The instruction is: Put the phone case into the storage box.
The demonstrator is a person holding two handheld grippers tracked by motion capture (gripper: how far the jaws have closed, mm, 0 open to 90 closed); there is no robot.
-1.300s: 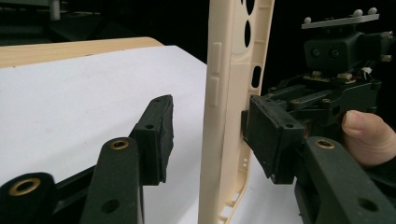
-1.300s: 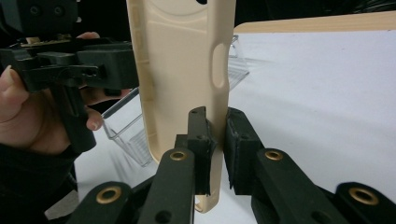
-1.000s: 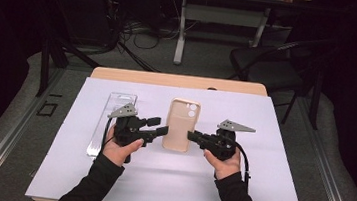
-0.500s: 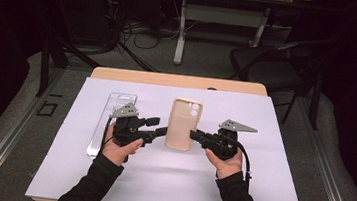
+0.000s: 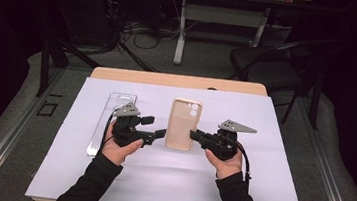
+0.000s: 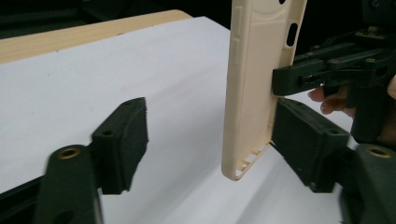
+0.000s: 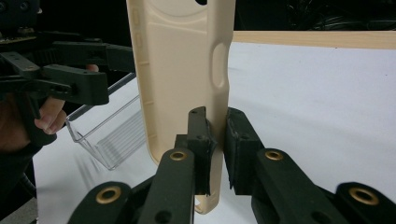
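While the right gripper pinches one long edge of the beige phone case, its jaws pressed together on that side wall as the right gripper view shows, the case is held clear above the white sheet near the middle of the table, camera cutout farthest from the person. The left gripper has just been opening: its jaws stand spread with the case's other long edge between them, and in the left gripper view one pad sits right against the case's side while the other stands well apart, so nothing is clamped there. A clear plastic tray lies on the sheet to the person's left. This looks like a handover, the left letting go and leaving the case to the right. The next move likely calls for drawing the left gripper sideways off the case without knocking it.
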